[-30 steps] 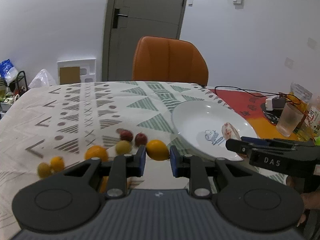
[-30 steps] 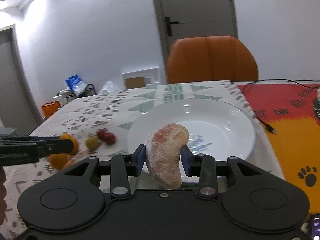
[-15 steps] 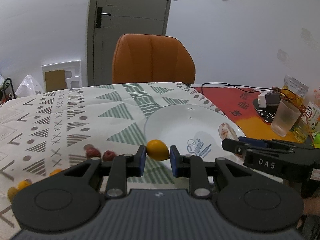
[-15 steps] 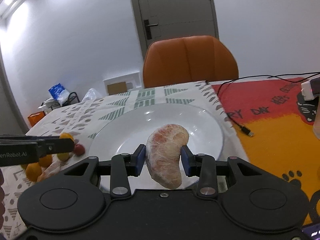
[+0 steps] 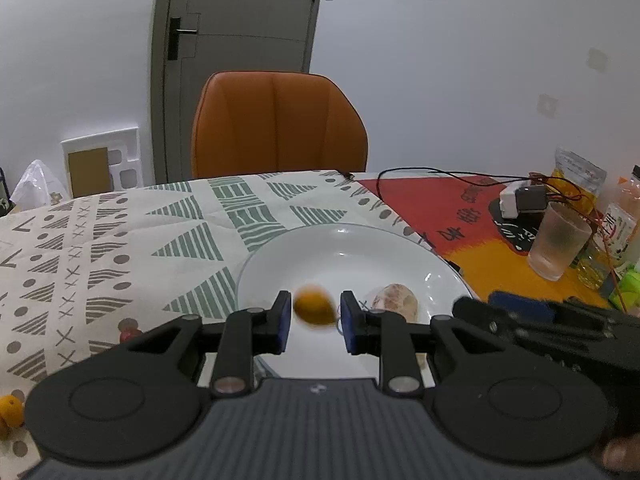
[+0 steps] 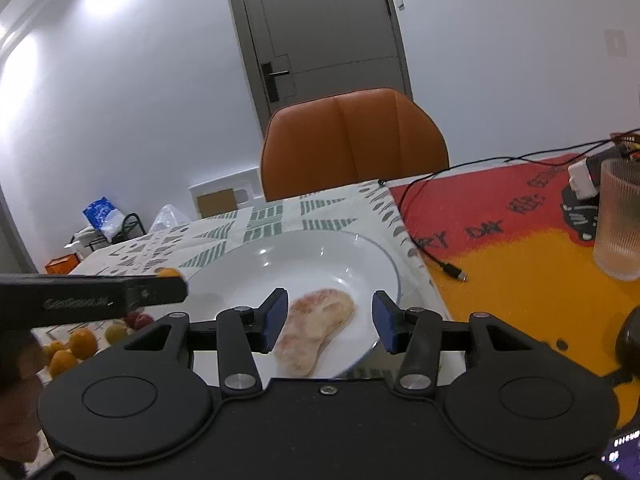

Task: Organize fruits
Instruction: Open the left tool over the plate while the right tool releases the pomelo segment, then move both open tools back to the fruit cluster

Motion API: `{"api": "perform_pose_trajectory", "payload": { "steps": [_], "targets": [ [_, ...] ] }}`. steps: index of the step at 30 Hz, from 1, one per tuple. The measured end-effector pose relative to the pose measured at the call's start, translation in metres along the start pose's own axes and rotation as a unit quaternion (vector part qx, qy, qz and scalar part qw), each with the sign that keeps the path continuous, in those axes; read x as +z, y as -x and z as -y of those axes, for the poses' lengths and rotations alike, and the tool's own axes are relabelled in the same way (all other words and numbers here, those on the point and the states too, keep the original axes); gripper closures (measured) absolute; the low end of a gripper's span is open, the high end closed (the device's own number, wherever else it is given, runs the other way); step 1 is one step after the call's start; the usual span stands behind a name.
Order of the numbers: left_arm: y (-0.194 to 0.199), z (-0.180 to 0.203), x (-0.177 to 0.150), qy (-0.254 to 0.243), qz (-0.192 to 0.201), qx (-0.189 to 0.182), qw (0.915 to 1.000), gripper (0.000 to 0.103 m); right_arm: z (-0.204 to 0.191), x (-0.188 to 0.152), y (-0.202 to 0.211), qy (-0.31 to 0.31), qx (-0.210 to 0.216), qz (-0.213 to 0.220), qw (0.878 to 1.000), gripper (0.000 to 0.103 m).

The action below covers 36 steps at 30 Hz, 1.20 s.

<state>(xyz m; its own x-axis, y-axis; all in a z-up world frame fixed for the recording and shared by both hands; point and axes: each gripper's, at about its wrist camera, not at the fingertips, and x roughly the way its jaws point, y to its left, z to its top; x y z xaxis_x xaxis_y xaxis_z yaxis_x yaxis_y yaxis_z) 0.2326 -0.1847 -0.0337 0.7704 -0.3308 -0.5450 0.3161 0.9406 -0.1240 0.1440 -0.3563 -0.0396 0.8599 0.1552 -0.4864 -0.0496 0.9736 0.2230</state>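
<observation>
A white plate (image 5: 352, 248) lies on the patterned tablecloth; it also shows in the right wrist view (image 6: 320, 256). My left gripper (image 5: 314, 316) is over the plate's near side with its jaws parted, and a small orange fruit (image 5: 314, 310), blurred, sits between the pads without touching them. My right gripper (image 6: 328, 316) is open over the plate's near right part. A peeled pomelo segment (image 6: 316, 328) lies on the plate between its fingers, and shows in the left wrist view (image 5: 394, 300).
Several small orange, yellow and red fruits (image 6: 76, 344) lie on the cloth left of the plate. A frosted glass (image 6: 618, 220), a cable (image 6: 436, 260) and packets stand on the red-orange mat at the right. An orange chair (image 5: 276, 124) stands behind the table.
Both grippers moved over the plate. The right gripper opened and let the pomelo segment down onto the plate. The left gripper's jaws widened around the orange fruit.
</observation>
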Motion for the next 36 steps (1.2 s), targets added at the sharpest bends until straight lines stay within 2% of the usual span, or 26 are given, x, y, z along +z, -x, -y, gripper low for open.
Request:
{"api": "perform_pose_trajectory", "payload": {
  "steps": [4,7,9,12,14,19,23,26,30,36],
  "targets": [
    [0.005,-0.003,-0.001,0.007,-0.004,0.008,0.9999,0.07,-0.001,-0.002,0.003,-0.009,0.003,-0.001,1.0,0.053],
    [0.012,-0.01,-0.003,0.016,-0.004,0.023,0.9996,0.051,-0.006,-0.003,0.003,-0.007,0.005,-0.001,1.0,0.046],
    [0.018,-0.016,-0.004,0.025,-0.004,0.036,0.999,0.034,-0.011,-0.004,0.003,-0.005,0.005,0.001,1.0,0.042],
    [0.028,-0.027,-0.008,0.037,-0.001,0.057,0.9977,0.024,-0.016,-0.005,0.005,-0.008,0.008,0.004,1.0,0.03],
    [0.034,-0.033,-0.01,0.038,0.001,0.068,0.997,0.023,-0.021,-0.006,0.007,-0.005,0.01,0.007,1.0,0.024],
    [0.052,-0.047,-0.015,0.043,0.006,0.086,0.9953,0.022,-0.034,-0.005,0.009,-0.002,0.019,0.01,1.0,0.017],
    [0.066,-0.06,-0.02,0.059,0.012,0.096,0.9936,0.021,-0.045,-0.006,0.011,0.0,0.028,0.014,1.0,0.005],
    [0.077,-0.073,-0.026,0.075,0.019,0.105,0.9915,0.016,-0.053,-0.007,0.011,-0.002,0.035,0.012,0.999,0.0],
    [0.093,-0.088,-0.033,0.09,0.03,0.116,0.9887,0.009,-0.064,-0.009,0.011,-0.003,0.048,0.007,0.999,0.0],
    [0.115,-0.106,-0.04,0.094,0.043,0.136,0.9853,0.008,-0.089,-0.013,0.013,0.008,0.074,0.004,0.997,0.0]
  ]
}}
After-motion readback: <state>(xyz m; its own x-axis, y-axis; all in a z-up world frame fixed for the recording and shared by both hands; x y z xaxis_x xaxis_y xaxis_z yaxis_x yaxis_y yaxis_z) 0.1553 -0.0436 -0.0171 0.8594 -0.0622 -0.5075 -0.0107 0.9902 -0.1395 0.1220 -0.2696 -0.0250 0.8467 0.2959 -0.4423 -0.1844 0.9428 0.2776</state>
